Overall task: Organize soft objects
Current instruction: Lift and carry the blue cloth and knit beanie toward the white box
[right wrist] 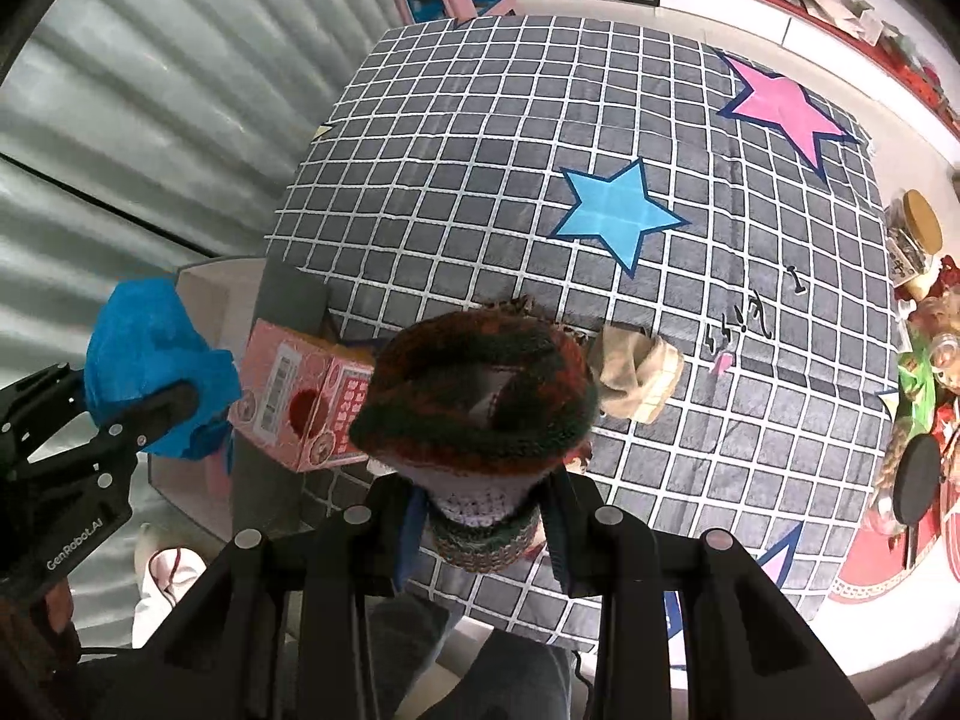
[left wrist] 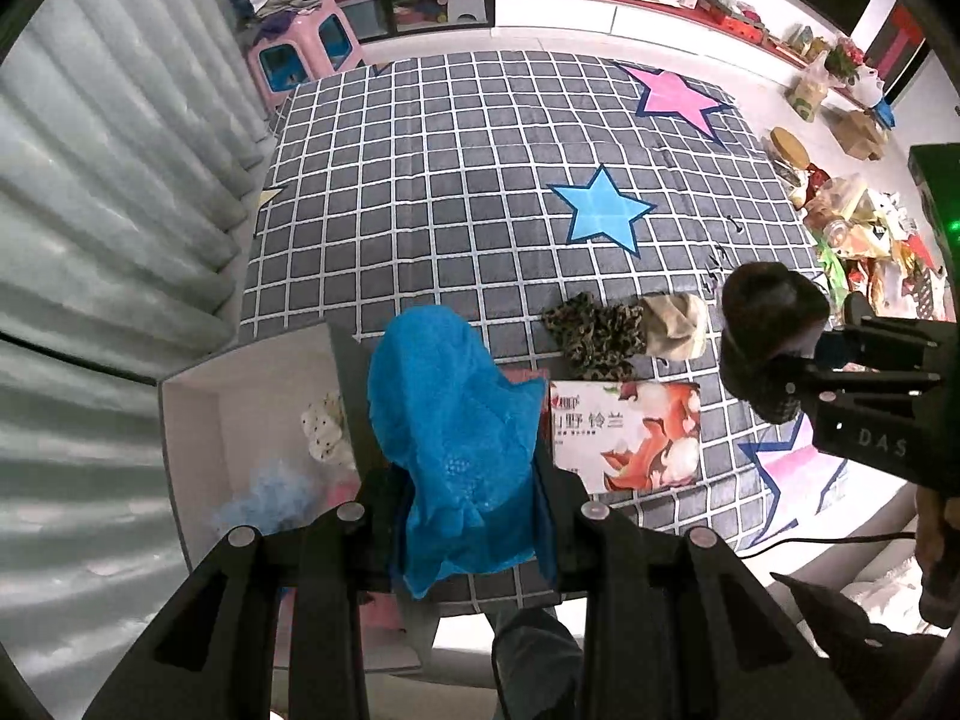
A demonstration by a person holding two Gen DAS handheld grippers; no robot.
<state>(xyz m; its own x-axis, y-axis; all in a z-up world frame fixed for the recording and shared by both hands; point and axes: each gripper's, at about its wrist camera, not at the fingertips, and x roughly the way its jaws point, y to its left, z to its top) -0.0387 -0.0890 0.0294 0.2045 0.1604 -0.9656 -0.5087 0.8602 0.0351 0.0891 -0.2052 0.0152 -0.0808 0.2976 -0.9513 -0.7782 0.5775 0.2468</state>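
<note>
White storage box, far left: some soft pieces are being kept inside. Blue cloth: being clamped in the left gripper, raised beside the box, probably for dropping in. Leopard-print piece and beige piece: lying on the checked mat, awaiting collection. Knitted hat: being pinched by the right gripper

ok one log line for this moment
left gripper: shut on blue cloth | right gripper: shut on knitted hat | white box: beside left gripper
</note>
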